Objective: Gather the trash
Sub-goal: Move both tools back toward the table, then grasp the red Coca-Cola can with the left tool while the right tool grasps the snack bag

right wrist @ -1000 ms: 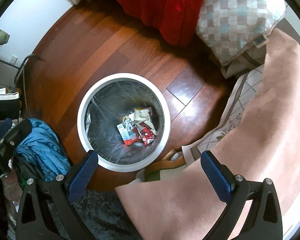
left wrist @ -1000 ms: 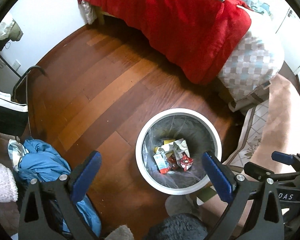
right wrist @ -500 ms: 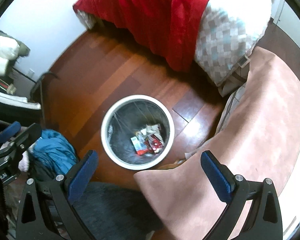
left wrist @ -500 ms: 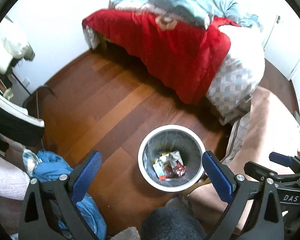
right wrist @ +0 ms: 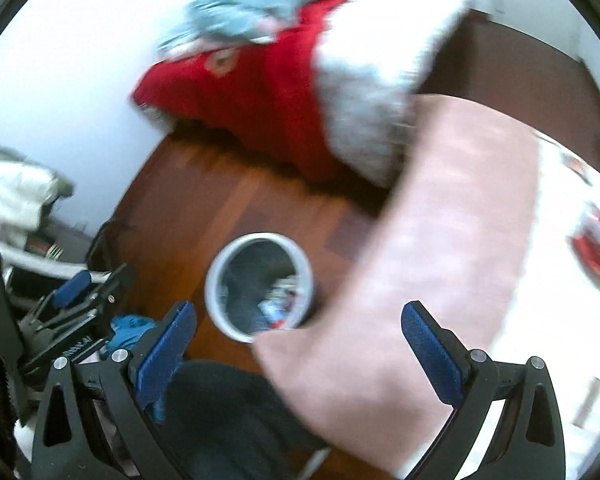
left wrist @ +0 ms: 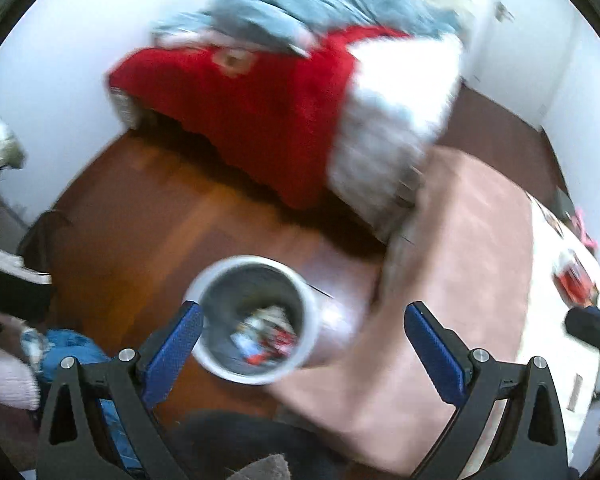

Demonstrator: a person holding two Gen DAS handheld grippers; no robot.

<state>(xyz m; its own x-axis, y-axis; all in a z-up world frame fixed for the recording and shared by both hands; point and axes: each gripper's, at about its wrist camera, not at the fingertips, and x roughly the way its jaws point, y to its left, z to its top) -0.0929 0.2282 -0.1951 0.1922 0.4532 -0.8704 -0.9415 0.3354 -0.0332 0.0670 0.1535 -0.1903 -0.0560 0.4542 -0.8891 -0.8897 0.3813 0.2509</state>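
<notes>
Both my left tongs (left wrist: 302, 336) and my right tongs (right wrist: 298, 334) are spread wide and carry nothing. The trash bin (left wrist: 312, 320) sits low in the centre of both views, on the wooden floor (left wrist: 148, 216), with wrappers (left wrist: 266, 334) lying at its bottom. At the right edge, on the white desk (right wrist: 540, 280), I see a blurred red packet (right wrist: 598, 250). I judge it the next trash, so I keep the tongs released for a grab.

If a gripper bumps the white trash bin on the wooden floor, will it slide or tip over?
The white trash bin holds only a few wrappers, so it is probably light. It may slide easily on the smooth wooden floor. Its wide round shape suggests sliding before tipping.
</notes>
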